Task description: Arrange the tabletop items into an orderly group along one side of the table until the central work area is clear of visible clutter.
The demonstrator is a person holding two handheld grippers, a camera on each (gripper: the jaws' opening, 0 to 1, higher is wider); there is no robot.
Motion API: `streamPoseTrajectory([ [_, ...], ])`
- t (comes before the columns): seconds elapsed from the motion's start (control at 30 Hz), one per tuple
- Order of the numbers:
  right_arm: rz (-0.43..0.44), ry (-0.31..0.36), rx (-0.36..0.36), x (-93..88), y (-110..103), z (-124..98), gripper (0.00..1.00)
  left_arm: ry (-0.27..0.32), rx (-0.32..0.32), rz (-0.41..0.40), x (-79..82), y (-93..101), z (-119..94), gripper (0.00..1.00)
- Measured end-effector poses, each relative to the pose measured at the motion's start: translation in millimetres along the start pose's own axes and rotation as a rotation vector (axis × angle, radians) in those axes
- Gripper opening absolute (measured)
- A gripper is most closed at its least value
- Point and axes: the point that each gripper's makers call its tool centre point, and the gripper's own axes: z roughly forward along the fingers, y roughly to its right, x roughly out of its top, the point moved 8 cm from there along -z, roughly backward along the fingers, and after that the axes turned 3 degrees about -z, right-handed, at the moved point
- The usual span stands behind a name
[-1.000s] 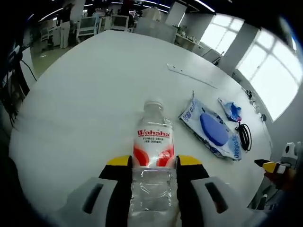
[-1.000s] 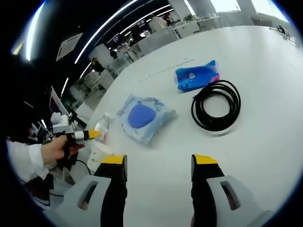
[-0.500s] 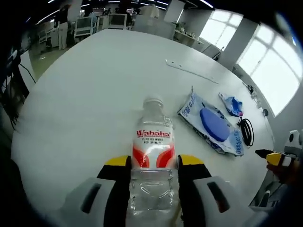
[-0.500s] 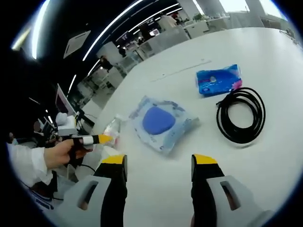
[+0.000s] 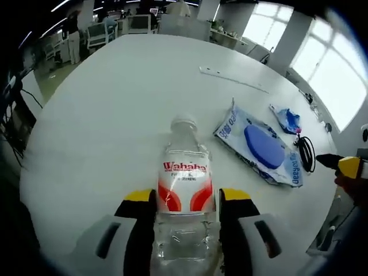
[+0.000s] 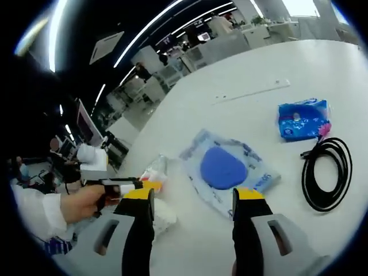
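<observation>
A clear water bottle (image 5: 185, 190) with a red and white label lies lengthwise between the jaws of my left gripper (image 5: 187, 198), which is shut on it just above the white table (image 5: 103, 115). The same bottle (image 6: 154, 170) shows at the left of the right gripper view, held by the other gripper in a person's hand (image 6: 86, 202). My right gripper (image 6: 192, 198) is open with nothing between its jaws, above the table near a clear pouch with a blue disc (image 6: 225, 171). That pouch (image 5: 260, 148) lies to the right of the bottle.
A small blue packet (image 6: 303, 118) and a coiled black cable (image 6: 326, 172) lie past the pouch; the same packet (image 5: 287, 119) and cable (image 5: 306, 154) sit near the table's right edge. A thin white strip (image 5: 233, 79) lies farther off. Desks and chairs stand beyond the table.
The right gripper view has swung left, so the pouch, packet and cable slid right and the held bottle came closer. The left gripper keeps its hold on the bottle, which has hardly moved.
</observation>
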Motion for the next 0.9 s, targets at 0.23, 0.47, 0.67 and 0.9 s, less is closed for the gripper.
streamPoseTrajectory([
  [0.23,0.028,-0.066,0.051,27.6,-31,51,0.47,0.041,-0.008,-0.05,-3.7,-2.3,-1,0.4],
  [0.47,0.007,-0.23,0.117,34.4,-64,104,0.46,0.069,-0.018,-0.057,-3.1,-4.8,0,0.4],
  [0.67,0.034,-0.306,0.106,26.6,-72,137,0.46,0.118,-0.036,-0.089,-7.5,-6.5,1,0.4],
  [0.9,0.078,-0.332,0.096,21.5,-71,155,0.44,0.142,-0.065,-0.134,-9.7,-8.4,2,0.42],
])
